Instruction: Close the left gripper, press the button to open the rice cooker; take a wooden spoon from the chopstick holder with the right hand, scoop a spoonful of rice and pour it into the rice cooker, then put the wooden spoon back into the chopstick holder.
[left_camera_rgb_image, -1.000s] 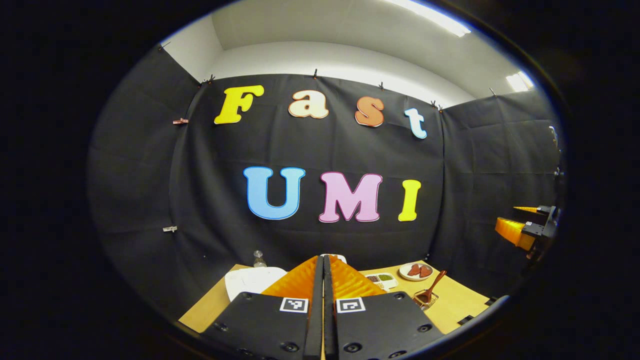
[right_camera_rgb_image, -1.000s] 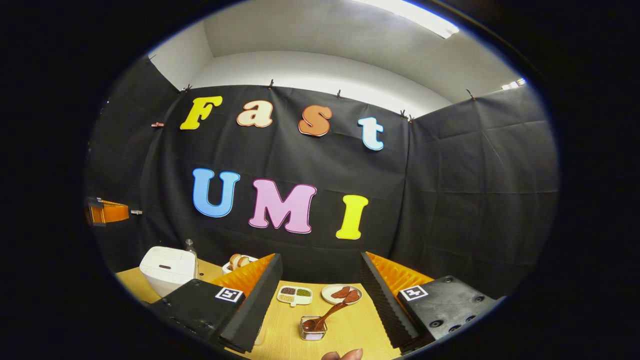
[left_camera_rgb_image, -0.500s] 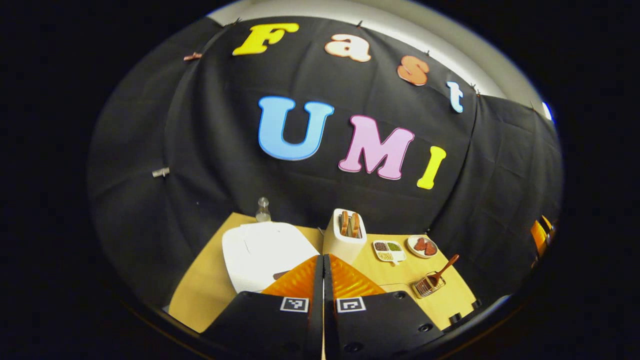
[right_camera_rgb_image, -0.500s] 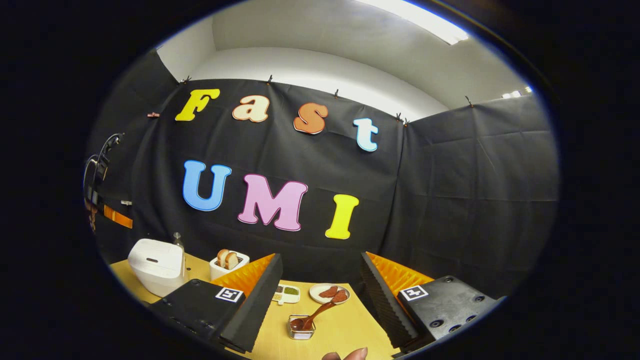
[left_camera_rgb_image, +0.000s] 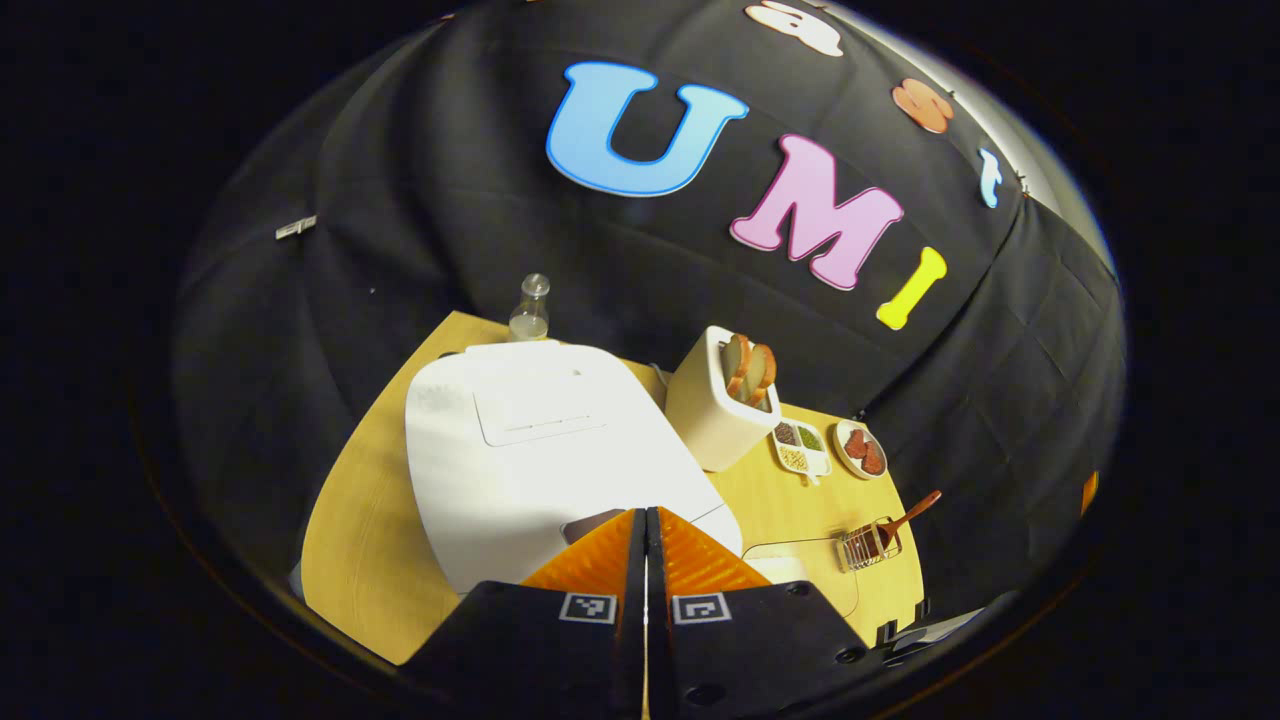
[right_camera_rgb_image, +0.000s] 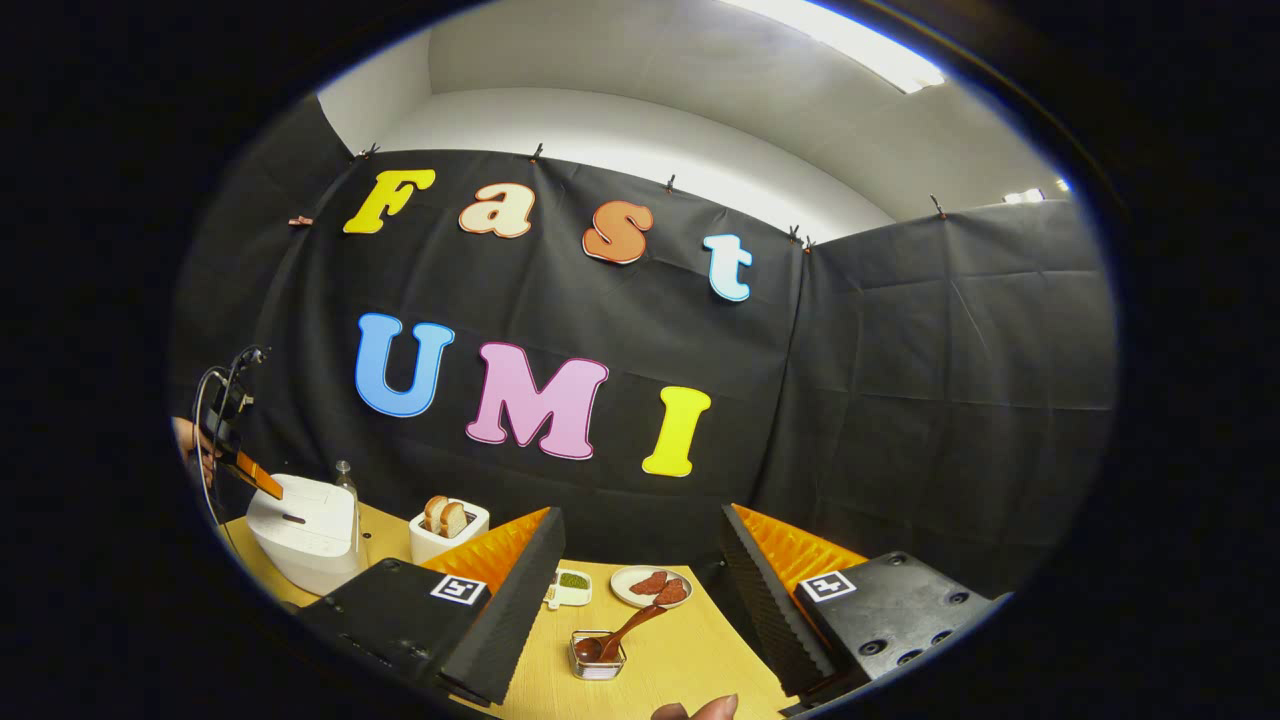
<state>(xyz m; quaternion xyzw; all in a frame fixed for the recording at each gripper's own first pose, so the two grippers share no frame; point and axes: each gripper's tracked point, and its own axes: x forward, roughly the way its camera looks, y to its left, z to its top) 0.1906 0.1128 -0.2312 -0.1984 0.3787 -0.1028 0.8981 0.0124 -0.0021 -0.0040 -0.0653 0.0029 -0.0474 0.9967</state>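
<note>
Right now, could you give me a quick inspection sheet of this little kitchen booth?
Surface: wooden table, bare along its left edge.
Job's things: white rice cooker, lid down; wooden spoon leaning in the chopstick holder.
Clutter: toaster holding bread slices, divided dish of grains, plate of reddish pieces, small bottle behind the cooker.
Grippers: left gripper with jaws together, just above the cooker's front edge; right gripper with jaws wide apart, holding nothing, above the table.
Cables: a dark lead loops off the left gripper's top, seen in the right gripper view.
Surroundings: black cloth wall, pale ceiling with a strip light.
</note>
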